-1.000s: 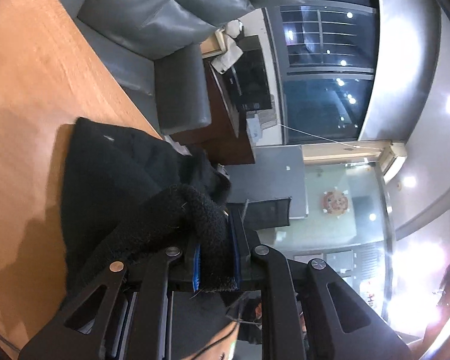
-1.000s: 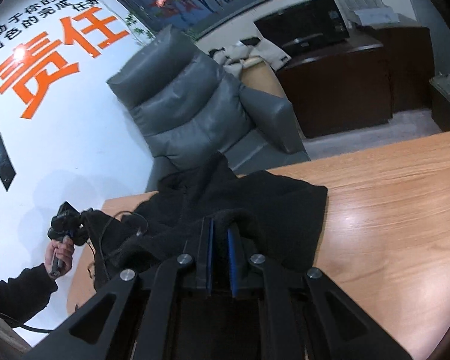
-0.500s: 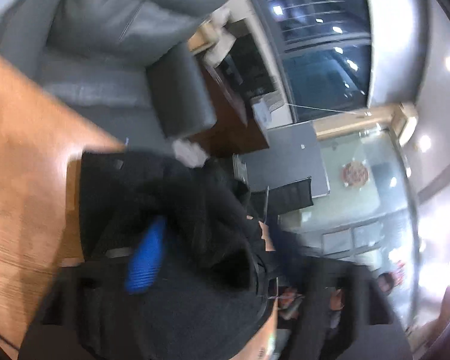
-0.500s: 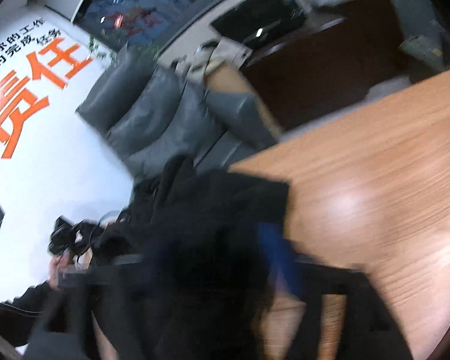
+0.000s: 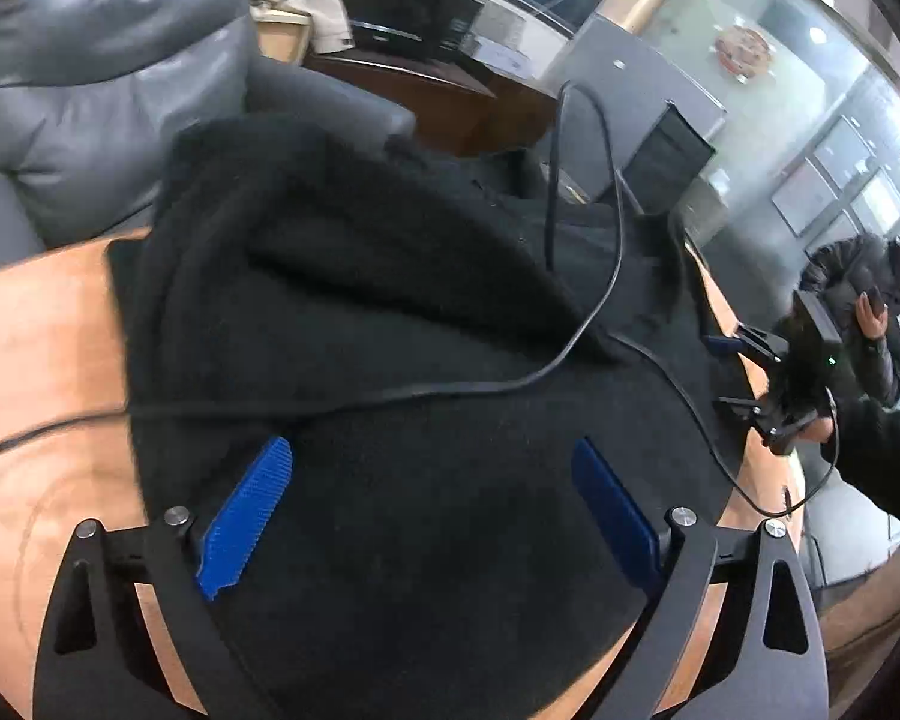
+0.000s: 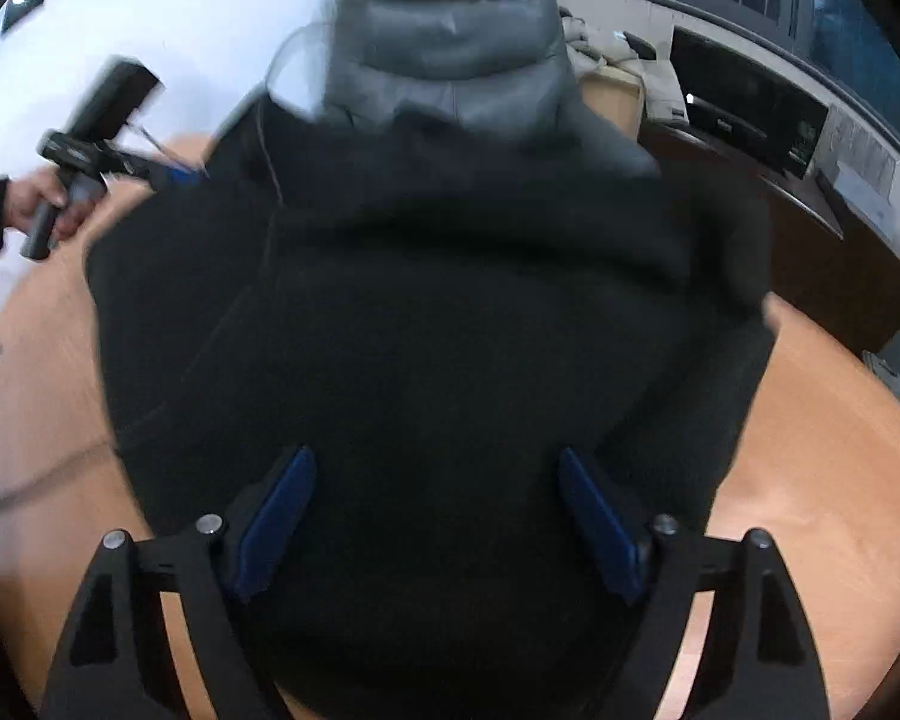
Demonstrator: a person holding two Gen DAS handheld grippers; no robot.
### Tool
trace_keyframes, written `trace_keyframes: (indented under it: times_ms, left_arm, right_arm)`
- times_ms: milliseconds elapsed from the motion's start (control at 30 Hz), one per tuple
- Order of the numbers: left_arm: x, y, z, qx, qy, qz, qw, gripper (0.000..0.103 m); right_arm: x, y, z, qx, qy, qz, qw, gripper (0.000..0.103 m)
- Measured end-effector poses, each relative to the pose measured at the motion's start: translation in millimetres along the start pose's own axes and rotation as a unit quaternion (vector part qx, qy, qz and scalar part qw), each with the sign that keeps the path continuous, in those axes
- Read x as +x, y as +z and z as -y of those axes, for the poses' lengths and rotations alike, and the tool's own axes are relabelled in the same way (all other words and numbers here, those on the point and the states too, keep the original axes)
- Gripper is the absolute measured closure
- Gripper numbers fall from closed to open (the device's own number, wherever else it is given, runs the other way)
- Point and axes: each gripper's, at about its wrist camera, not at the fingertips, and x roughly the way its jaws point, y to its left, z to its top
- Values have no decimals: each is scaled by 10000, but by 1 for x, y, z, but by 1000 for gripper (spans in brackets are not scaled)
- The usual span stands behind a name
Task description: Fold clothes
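Right tongs spread wide over black garment.

Wooden table; black garment, cable on it

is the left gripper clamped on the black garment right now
No: the left gripper stands wide open, blue pads apart above the black garment lying on the table.

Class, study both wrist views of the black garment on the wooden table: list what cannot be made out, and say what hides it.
- Left wrist view: the black garment's near edge is hidden behind the left gripper.
- Right wrist view: its folds and far edge are lost to motion blur.
- Both views: most of the table is covered by the cloth.
- Left wrist view: the cable's ends run out of sight.
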Motion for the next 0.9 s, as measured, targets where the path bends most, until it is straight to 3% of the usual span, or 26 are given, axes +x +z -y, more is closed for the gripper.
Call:
trace_keyframes:
  times_ms: [300, 467, 600, 700, 800, 867, 900]
  left_arm:
    - [-22, -70, 42, 339, 434, -214, 9983, 8]
    - [-47, -133, 77, 168, 373, -474, 9980, 8]
    - [-68, -152, 99, -106, 370, -791, 9961, 10]
    - [-119, -138, 108, -386, 497, -526, 9966, 13]
    - [-189, -127, 105, -729, 842, -87, 9937, 9]
    - [-229, -135, 94, -1116, 1130, 44, 9873, 8]
    - [-249, -142, 88, -1325, 1277, 99, 9829, 7]
  right_arm:
    - [-23, -42, -22, 33, 144, -183, 9997, 15]
    - [-53, -81, -45, 177, 493, -424, 9977, 14]
    - [-76, -90, -58, 217, 808, -832, 9930, 15]
    - [-115, -60, -43, 319, 819, -470, 9950, 16]
    - [-180, -30, -6, 631, 658, 298, 9954, 16]
    - [-219, -39, 21, 769, 389, 381, 9955, 16]
    - [-233, -50, 33, 800, 166, 226, 9964, 16]
